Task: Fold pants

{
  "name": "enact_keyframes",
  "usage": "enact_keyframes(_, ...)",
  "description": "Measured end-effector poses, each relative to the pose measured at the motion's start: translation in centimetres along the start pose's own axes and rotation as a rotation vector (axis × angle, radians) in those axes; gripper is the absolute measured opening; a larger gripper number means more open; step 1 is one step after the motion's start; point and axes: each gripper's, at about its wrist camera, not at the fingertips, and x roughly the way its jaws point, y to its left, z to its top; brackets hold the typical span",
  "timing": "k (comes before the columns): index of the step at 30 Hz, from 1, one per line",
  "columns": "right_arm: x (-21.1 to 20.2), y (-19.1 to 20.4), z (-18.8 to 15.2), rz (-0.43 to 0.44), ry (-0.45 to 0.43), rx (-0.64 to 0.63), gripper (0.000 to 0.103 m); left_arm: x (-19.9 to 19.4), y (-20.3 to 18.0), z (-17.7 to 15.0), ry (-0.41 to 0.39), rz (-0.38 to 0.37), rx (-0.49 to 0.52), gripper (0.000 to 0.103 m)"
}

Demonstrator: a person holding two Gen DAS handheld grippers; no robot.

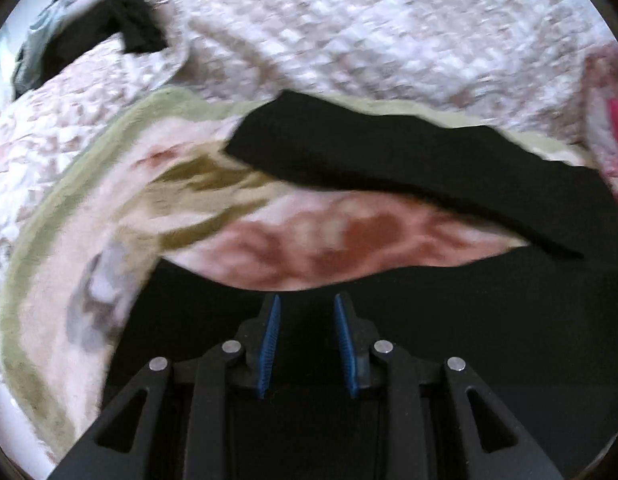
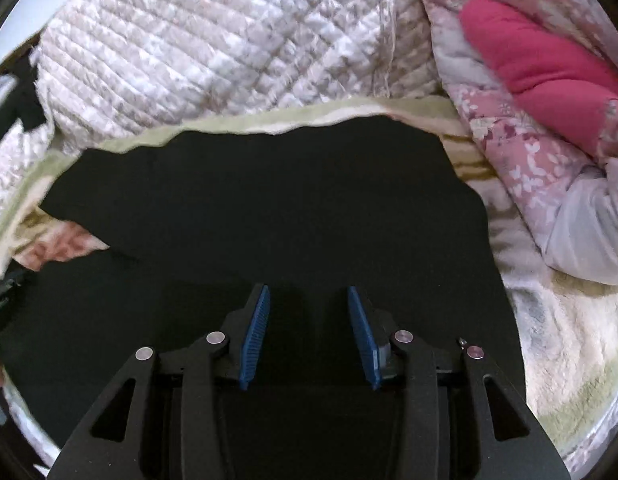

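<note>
Your left tool [image 1: 307, 300] hangs released, nothing between its blue pads, above the black pants [image 1: 389, 152] spread on a floral blanket [image 1: 89, 208] on the bed. Your right tool [image 2: 308, 292] is likewise released over the pants' wide dark panel. You appear to be between folds; next, each tool needs a fabric edge to grasp.
</note>
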Motion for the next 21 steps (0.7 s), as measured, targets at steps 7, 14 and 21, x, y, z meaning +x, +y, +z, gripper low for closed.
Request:
enact_keyframes(7,-0.7,-1.2,-0.1,-0.013,-0.031,0.07,0.042,0.5,2.1,0.2,0.001,0.107,-0.064,0.03)
enact_keyframes(14,-3.0,-1.7,-1.6,-0.068,-0.064,0.08,0.042,-2.7,0.3,-0.5,-0.051,0.024,-0.036,0.03)
enact_keyframes(21,-4.4,1.3,-3.7,-0.012,-0.068,-0.011,0.048,-5.6,-2.9,-1.8,-0.084,-0.058,0.025,0.03)
